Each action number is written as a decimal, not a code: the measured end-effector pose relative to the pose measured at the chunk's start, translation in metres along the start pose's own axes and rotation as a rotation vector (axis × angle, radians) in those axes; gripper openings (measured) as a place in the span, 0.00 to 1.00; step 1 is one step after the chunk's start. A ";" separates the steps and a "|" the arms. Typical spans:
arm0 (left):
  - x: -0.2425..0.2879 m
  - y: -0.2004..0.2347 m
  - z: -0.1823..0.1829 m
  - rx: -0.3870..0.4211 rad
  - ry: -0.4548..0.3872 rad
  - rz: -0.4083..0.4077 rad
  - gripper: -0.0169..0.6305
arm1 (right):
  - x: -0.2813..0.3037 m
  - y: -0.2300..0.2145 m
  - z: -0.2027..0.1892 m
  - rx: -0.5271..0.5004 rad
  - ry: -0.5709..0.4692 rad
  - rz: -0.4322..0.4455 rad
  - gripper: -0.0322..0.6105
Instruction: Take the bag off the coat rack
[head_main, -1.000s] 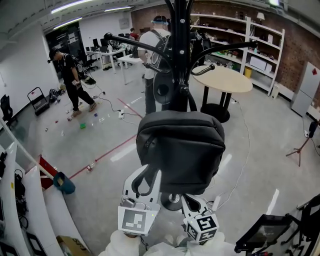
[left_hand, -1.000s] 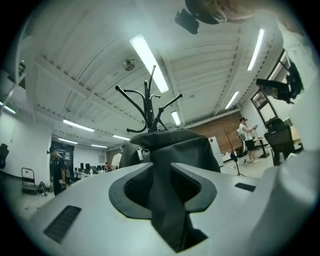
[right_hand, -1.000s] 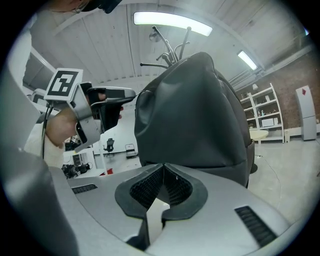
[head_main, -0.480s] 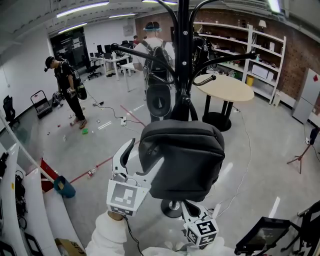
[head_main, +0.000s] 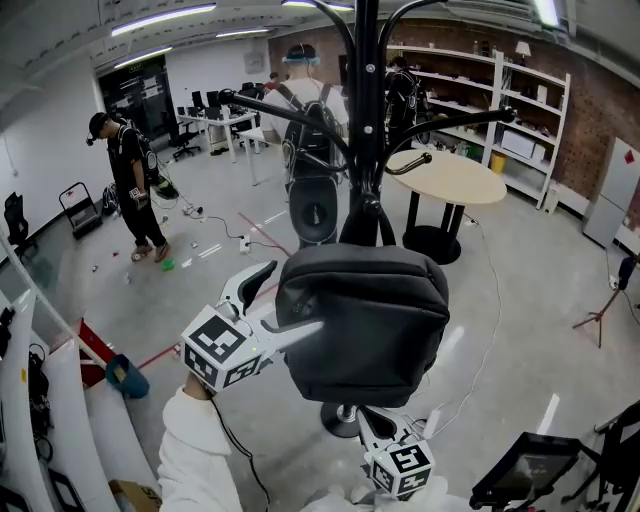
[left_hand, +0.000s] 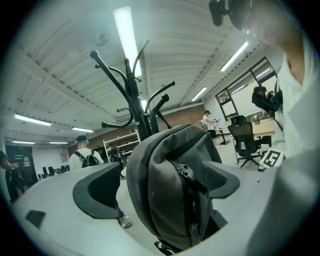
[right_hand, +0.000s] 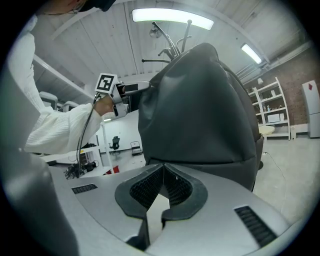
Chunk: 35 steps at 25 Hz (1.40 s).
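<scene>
A dark grey bag hangs by its strap from the black coat rack. My left gripper is at the bag's left side. Its jaws have just been opening and now stand wide, with the bag's zipped edge between them. The left pad is clear of the fabric. My right gripper sits under the bag, mostly hidden in the head view. In the right gripper view its jaws are shut, tips up against the bag's underside. I see no fabric between them.
The rack's hooked arms spread above the bag. Behind stand a round table, wall shelves, a person with a backpack and a person in black. Cables and a red floor line run to the left.
My left gripper rose from the bag's lower left corner, swung out to the left and opened wide round the bag's side. The right gripper stayed under the bag.
</scene>
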<state>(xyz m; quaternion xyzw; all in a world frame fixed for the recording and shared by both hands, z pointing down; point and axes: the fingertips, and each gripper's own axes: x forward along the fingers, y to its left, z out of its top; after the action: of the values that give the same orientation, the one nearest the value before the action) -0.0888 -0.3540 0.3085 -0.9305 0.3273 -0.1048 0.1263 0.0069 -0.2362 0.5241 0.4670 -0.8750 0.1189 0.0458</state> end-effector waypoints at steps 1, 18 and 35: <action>0.001 0.002 -0.002 -0.009 0.005 -0.030 0.77 | 0.001 0.002 -0.001 0.000 0.004 0.005 0.07; 0.034 -0.009 -0.012 -0.023 0.084 -0.358 0.83 | 0.023 0.021 -0.011 0.040 0.040 0.075 0.07; 0.040 -0.003 -0.023 0.066 0.152 -0.119 0.41 | 0.037 0.011 -0.011 0.057 0.035 0.092 0.07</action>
<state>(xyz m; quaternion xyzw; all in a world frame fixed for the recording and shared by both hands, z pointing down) -0.0628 -0.3805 0.3352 -0.9331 0.2763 -0.1933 0.1251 -0.0233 -0.2574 0.5398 0.4254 -0.8908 0.1542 0.0423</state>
